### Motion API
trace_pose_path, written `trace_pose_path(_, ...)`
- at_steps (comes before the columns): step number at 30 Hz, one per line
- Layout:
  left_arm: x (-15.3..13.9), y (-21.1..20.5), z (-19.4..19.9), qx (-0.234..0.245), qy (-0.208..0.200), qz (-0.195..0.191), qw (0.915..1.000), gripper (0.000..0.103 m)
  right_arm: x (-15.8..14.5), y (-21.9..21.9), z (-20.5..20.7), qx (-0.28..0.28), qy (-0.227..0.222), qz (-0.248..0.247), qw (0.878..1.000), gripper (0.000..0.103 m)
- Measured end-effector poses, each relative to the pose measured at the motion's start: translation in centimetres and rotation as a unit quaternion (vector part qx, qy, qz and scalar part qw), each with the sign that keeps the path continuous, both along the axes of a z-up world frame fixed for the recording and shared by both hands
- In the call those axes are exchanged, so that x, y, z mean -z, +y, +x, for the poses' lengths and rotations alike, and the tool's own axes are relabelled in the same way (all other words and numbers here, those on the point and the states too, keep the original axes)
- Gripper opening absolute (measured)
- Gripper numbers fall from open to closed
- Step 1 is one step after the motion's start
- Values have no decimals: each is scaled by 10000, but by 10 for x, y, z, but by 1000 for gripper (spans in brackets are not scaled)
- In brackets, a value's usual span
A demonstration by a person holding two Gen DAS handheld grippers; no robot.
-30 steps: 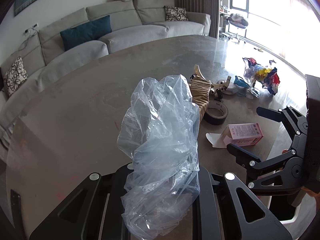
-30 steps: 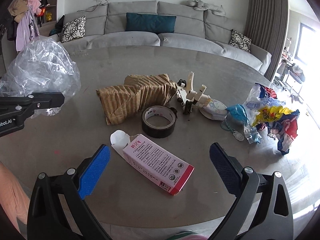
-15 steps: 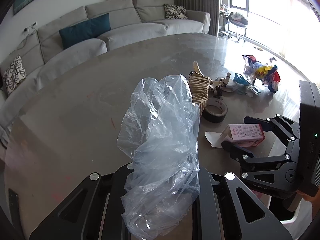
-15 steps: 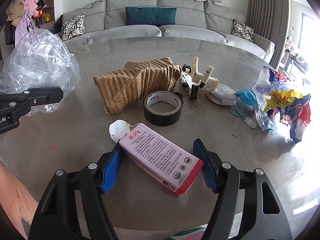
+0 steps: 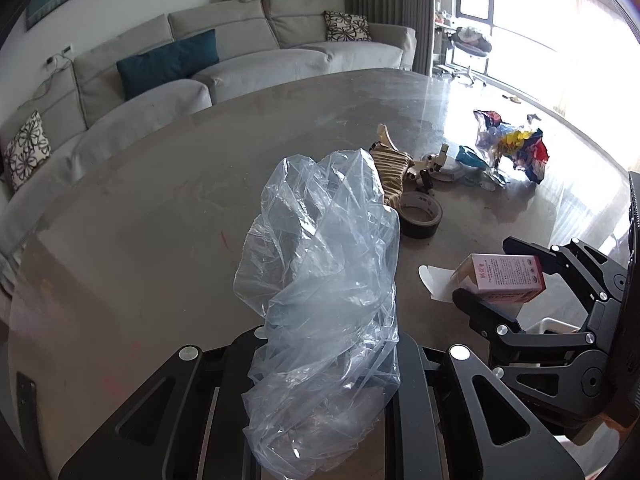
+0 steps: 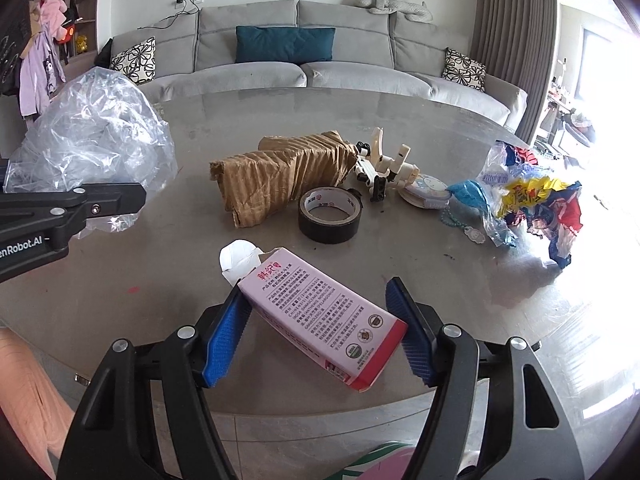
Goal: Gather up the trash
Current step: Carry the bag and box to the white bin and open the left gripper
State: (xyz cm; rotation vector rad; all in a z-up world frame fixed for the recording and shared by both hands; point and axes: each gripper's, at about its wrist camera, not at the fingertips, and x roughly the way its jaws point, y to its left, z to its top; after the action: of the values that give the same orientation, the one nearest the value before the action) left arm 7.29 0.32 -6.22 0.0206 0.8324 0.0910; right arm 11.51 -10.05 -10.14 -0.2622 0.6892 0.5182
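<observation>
A crumpled clear plastic bag (image 5: 324, 260) stands up out of my left gripper (image 5: 320, 344), which is shut on its lower part. From the right wrist view the bag (image 6: 88, 140) shows at the left, above one left finger (image 6: 100, 200). A pink and white carton (image 6: 320, 312) with an open end flap lies slantwise between the blue pads of my right gripper (image 6: 316, 320). Both pads press on its corners. In the left wrist view that carton (image 5: 506, 272) sits in the right gripper (image 5: 504, 272), just above the table (image 5: 160, 220).
Past the carton lie a black tape roll (image 6: 330, 216), crumpled brown paper (image 6: 280, 172), a beige toy (image 6: 384, 164), a round white item (image 6: 428, 190) and colourful wrappers (image 6: 536, 204). A grey sofa (image 6: 304, 64) curves behind the table. A person's leg (image 6: 24, 392) is at the near edge.
The right jaws came in from wide open and closed on the pink carton, sliding forward around it. The carton now sits tilted in them. The left gripper and bag stayed put.
</observation>
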Motion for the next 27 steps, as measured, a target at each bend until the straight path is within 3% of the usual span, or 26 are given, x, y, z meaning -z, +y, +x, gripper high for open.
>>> trace_pose_path(14,-11,-58,-41,687,-175,-82,9974,17,-37,-57,-69,817,-358,1,9960,69)
trace_pose_path(27,-19,-151,-78,1692,-305,-68,9851,17,-45,-137,-119,1618,-456,-164,9856,69)
